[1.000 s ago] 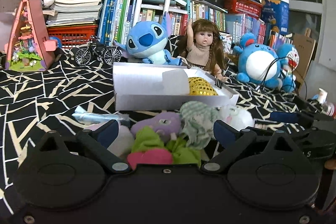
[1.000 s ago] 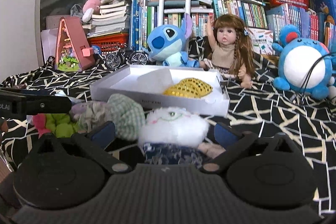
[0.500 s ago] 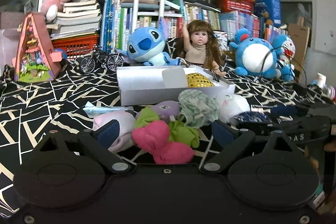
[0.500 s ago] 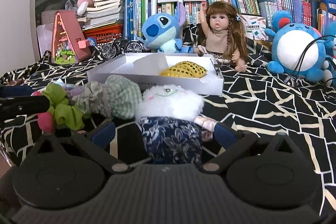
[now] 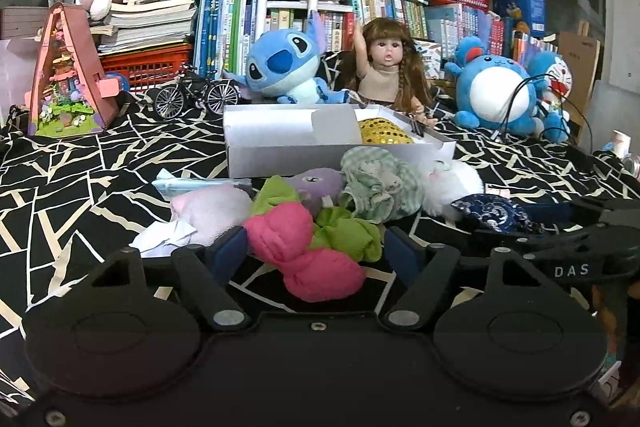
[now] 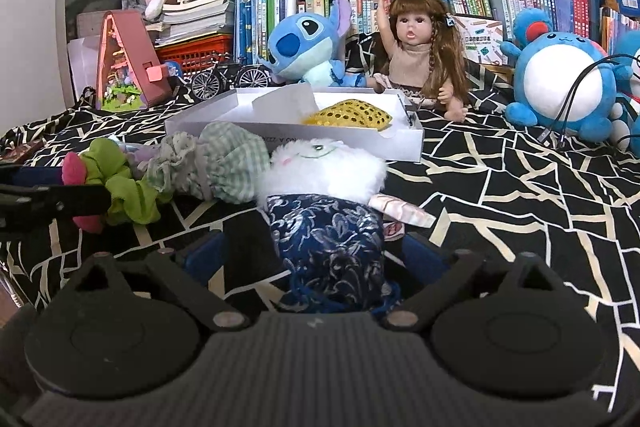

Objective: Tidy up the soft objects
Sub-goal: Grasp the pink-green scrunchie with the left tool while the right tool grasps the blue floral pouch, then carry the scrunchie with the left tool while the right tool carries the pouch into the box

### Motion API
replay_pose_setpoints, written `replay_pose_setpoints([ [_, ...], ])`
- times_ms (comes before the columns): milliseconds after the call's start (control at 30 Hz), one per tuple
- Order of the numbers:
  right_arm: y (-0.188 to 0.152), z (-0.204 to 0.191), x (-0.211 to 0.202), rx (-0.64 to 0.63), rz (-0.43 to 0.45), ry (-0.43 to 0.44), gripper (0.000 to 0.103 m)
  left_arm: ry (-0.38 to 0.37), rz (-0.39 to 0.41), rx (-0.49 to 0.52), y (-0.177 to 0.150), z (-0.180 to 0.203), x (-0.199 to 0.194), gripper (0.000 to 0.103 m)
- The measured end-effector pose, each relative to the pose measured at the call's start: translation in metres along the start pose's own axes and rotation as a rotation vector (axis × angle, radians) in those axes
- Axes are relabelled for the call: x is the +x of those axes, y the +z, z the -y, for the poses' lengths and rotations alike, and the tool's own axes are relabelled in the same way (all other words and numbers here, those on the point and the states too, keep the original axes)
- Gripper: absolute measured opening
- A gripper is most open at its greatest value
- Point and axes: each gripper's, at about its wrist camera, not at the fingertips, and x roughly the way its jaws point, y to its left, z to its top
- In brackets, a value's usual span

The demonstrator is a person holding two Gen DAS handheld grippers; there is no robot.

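Note:
In the left wrist view a pink-and-green soft toy (image 5: 300,247) lies on the black patterned cloth between the fingers of my left gripper (image 5: 314,253). The jaws are closing and the pads stand just off its sides. Behind it lie a pale pink plush (image 5: 208,207), a purple plush (image 5: 316,183), a green checked cloth (image 5: 376,183) and a white fluffy plush (image 5: 448,183). In the right wrist view a dark blue floral pouch (image 6: 328,251) lies between the fingers of my right gripper (image 6: 312,259). Those jaws are closing too, with gaps on both sides.
A white open box (image 5: 288,147) holding a gold sequin piece (image 5: 384,137) stands behind the pile. Beyond it sit a blue plush (image 5: 280,67), a doll (image 5: 386,67), a round blue plush (image 5: 496,95), a toy bicycle (image 5: 192,99) and a pink house model (image 5: 68,75), before shelves of books.
My left gripper has come forward and lower over the pink-and-green toy, and its jaws have narrowed around it. The blue pouch now lies further in between the right gripper's fingers.

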Motion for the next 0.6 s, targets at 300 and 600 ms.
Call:
replay_pose_setpoints([
  [300,-0.001,-0.002,-0.001,0.02,0.008,-0.013,0.075,0.042,-0.01,0.022,-0.002,0.002,0.014,0.068],
  [600,0.0,0.004,-0.011,0.083,0.064,-0.069,0.051,0.071,0.03,0.072,0.001,0.009,0.008,0.033],
])
